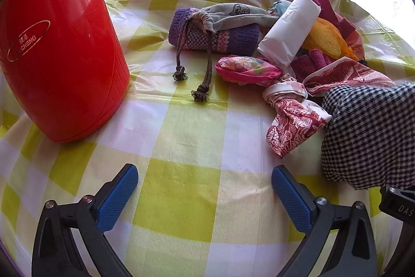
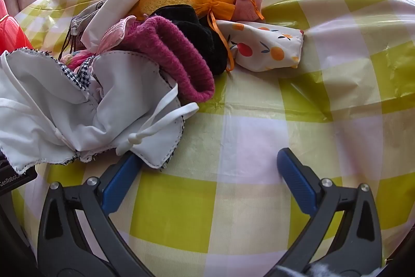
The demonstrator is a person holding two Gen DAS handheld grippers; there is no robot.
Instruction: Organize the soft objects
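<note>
Left gripper [image 1: 205, 179] stands wide, empty, above bare checked tablecloth [image 1: 181, 194]. Ahead-left: red flask [image 1: 59, 56]. Ahead-right: heap of soft items, a knitted roll [image 1: 215, 39] under a drawstring pouch [image 1: 233, 16].

Right gripper [image 2: 207, 165] wide, empty; its left finger [image 2: 122, 178] touches white cloth [image 2: 103, 105]. Ahead: magenta knit [image 2: 176, 59], fruit-print pouch [image 2: 267, 46].

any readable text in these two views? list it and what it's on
"...UCHENG", first letter cut by glare, with two small Chinese characters above it that I can't read: gold oval on the red flask.
"DAS...", cut off: black block at the right edge.
"GenRobot.AI": black block at the left edge.
Round print on the grey drawstring pouch: illegible.
</note>
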